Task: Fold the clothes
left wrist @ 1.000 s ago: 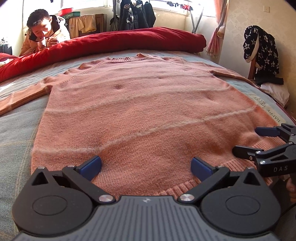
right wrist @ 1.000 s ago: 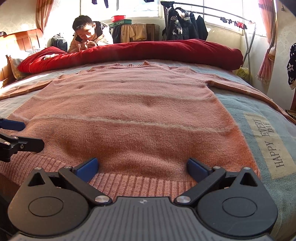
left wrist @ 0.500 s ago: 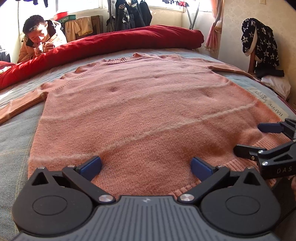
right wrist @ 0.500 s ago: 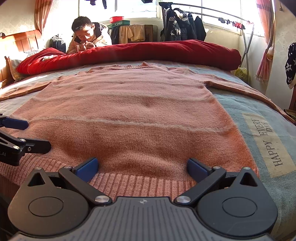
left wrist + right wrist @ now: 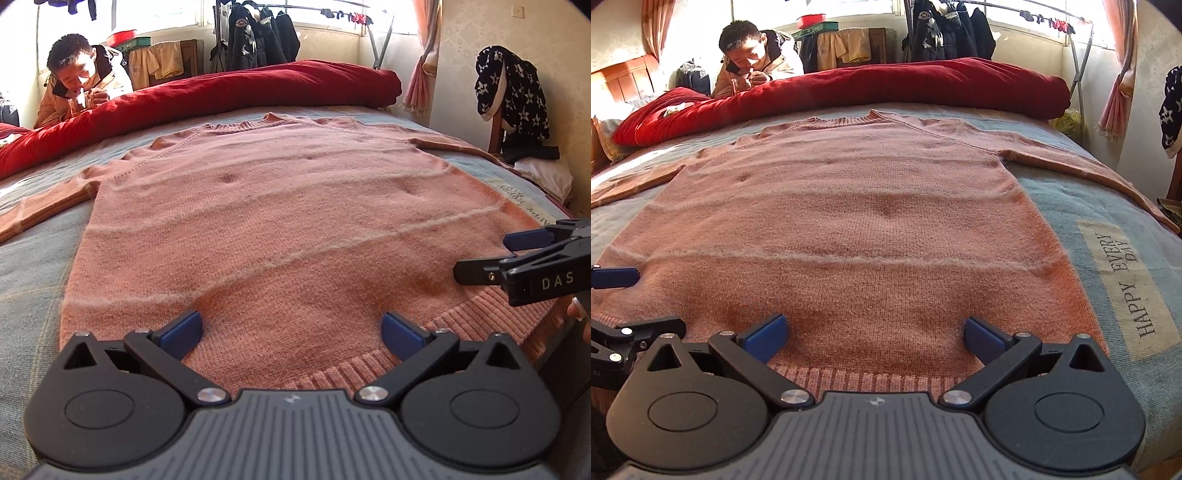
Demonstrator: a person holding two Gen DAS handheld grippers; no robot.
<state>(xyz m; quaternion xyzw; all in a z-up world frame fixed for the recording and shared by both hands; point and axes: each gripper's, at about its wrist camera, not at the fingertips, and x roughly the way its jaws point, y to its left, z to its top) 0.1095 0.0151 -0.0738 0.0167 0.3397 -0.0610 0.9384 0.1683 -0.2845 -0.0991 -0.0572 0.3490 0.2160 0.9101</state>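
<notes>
A salmon-pink knit sweater (image 5: 280, 221) (image 5: 857, 221) lies flat on the bed, hem toward me, neck far away, sleeves spread to both sides. My left gripper (image 5: 291, 328) hovers open over the left part of the ribbed hem, nothing between its blue pads. My right gripper (image 5: 873, 332) stands open over the right part of the hem, also holding nothing. Each gripper shows in the other's view: the right one (image 5: 484, 254) at the right edge, the left one (image 5: 626, 299) at the left edge.
A red duvet (image 5: 229, 92) is rolled along the bed's far side, with a person (image 5: 79, 88) behind it. The blue-grey bedspread (image 5: 1115, 229) carries a "HAPPY EVERY DAY" label. A star-patterned garment (image 5: 511, 99) hangs over a chair at right. Clothes hang by the window.
Both grippers have crept slightly forward over the hem, and the left view has tilted a little. Both stay open; the sweater has not moved.
</notes>
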